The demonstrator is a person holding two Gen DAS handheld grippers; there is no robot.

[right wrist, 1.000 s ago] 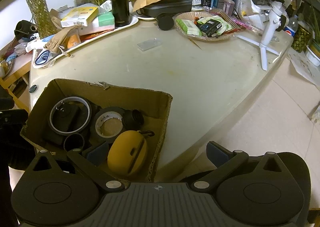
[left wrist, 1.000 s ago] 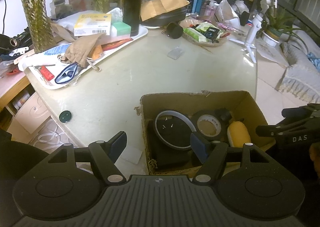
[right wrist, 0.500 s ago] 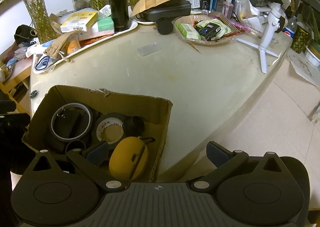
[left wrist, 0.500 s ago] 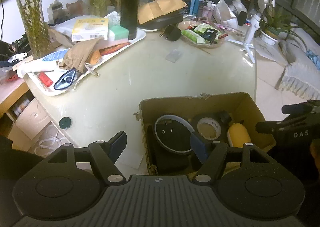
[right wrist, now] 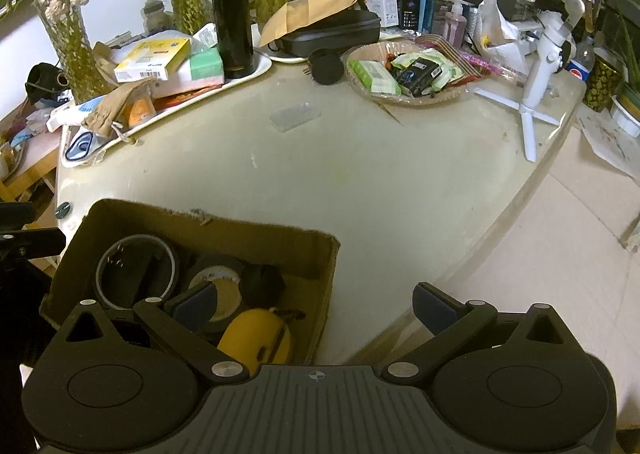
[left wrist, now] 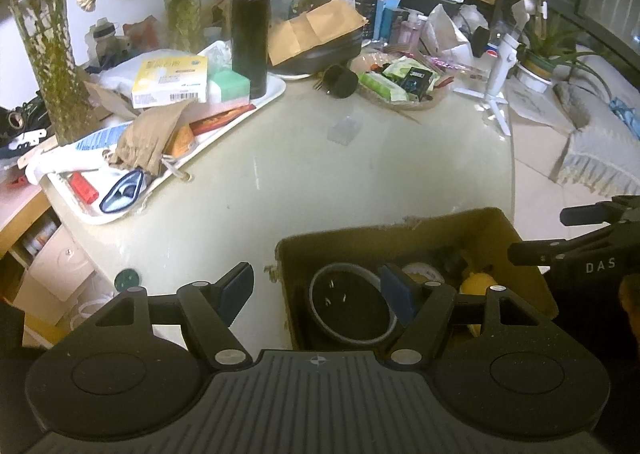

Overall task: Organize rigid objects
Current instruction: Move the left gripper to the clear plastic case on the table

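Pale and glossy, the surface (right wrist: 360, 182) carries clutter only along its far side, with an open stretch in the middle. Nearest, the left gripper (left wrist: 316, 290) hangs with its jaws spread wide and nothing between them, one fingertip over the cardboard box (left wrist: 492, 222) and the other outside its left wall. The right gripper (right wrist: 316, 304) is likewise spread and empty, its left fingertip above the box's contents, its right one past the surface's edge over the floor. Inside the box (right wrist: 208, 230) lie a large black tape ring (right wrist: 136, 272), a grey tape roll (right wrist: 222, 288) beside it, a small black round object (right wrist: 262, 282) and a yellow rounded item (right wrist: 256, 338) at the near right corner. Farther off sit a clear plastic piece (right wrist: 295, 116), then a white tray (left wrist: 256, 106) holding a tall black flask (left wrist: 250, 28), and a shallow basket (right wrist: 404, 74) of packets beside a white tripod (right wrist: 538, 66).
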